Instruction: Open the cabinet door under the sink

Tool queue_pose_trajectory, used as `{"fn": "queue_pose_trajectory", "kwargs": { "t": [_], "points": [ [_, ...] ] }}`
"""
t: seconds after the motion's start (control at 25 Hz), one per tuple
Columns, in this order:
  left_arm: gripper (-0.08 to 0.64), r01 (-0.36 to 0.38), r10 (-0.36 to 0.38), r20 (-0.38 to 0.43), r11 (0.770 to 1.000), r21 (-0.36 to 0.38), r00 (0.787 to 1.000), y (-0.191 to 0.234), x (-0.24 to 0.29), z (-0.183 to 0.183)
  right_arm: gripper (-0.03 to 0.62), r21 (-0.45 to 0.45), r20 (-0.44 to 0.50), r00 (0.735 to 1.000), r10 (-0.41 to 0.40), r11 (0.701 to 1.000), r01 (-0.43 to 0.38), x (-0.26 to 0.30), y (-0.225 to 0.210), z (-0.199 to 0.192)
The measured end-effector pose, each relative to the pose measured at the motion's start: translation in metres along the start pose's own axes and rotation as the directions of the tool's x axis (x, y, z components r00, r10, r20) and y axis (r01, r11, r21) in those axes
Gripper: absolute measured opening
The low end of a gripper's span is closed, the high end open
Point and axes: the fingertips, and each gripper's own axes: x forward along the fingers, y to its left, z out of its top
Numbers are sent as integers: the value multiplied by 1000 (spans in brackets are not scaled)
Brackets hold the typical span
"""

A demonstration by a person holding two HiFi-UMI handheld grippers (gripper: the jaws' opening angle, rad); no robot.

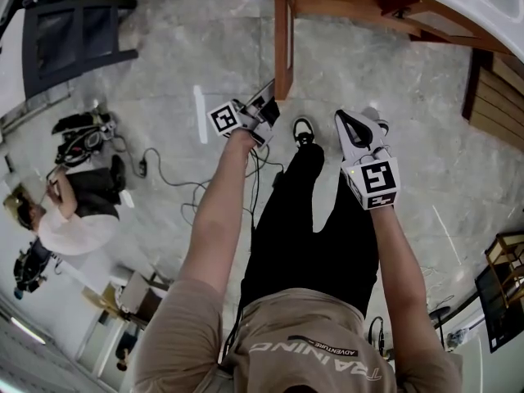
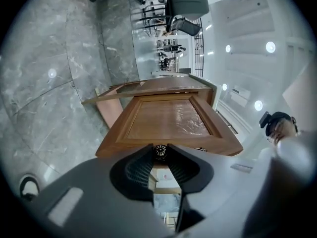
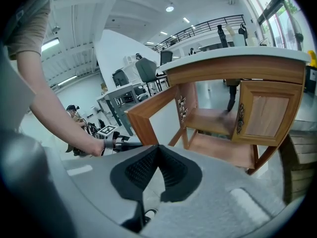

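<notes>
The wooden cabinet door (image 2: 168, 120) under the white counter (image 3: 237, 58) stands swung out; the head view shows it edge-on (image 1: 283, 39). My left gripper (image 2: 159, 155) is shut on the door's small round dark knob (image 2: 159, 151), which sits pinched between its fingertips. The same gripper (image 1: 268, 105) is at the door's free edge in the head view. Behind the door, the cabinet's inside shelf (image 3: 213, 120) is exposed. My right gripper (image 3: 158, 148) hangs back from the cabinet, jaws shut on nothing, and appears beside my right leg (image 1: 348, 121).
A second cabinet door (image 3: 267, 115) on the right stays closed. Slatted wooden crates (image 1: 499, 97) lie right of the cabinet. A person (image 1: 65, 211) sits on the marble floor at the left, with cables (image 1: 164, 174) and gear nearby. My shoe (image 1: 304, 129) stands just below the open door.
</notes>
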Motion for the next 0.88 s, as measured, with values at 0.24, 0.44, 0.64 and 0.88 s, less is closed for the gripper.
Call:
{"fn": "queue_pose_trajectory", "kwargs": {
  "t": [0.24,0.44,0.64,0.88],
  "points": [
    [99,1,0,53,1000,-27,999,-3,0,-2,3,-3,-15,1000,-8,1000,8,15,6,6],
    [103,-37,41,86,998,-43,995,-5,-7,-3,3,-15,4,1000,-2,1000,2,23,18,23],
    [13,-160,158,62,987,24,985,7,-39,-20,3,-15,7,1000,-5,1000,5,14,24,27],
    [12,-304,332,13,847,436,943,4,-53,-45,3,-42,-40,999,-6,999,5,0,20,0]
  ]
}}
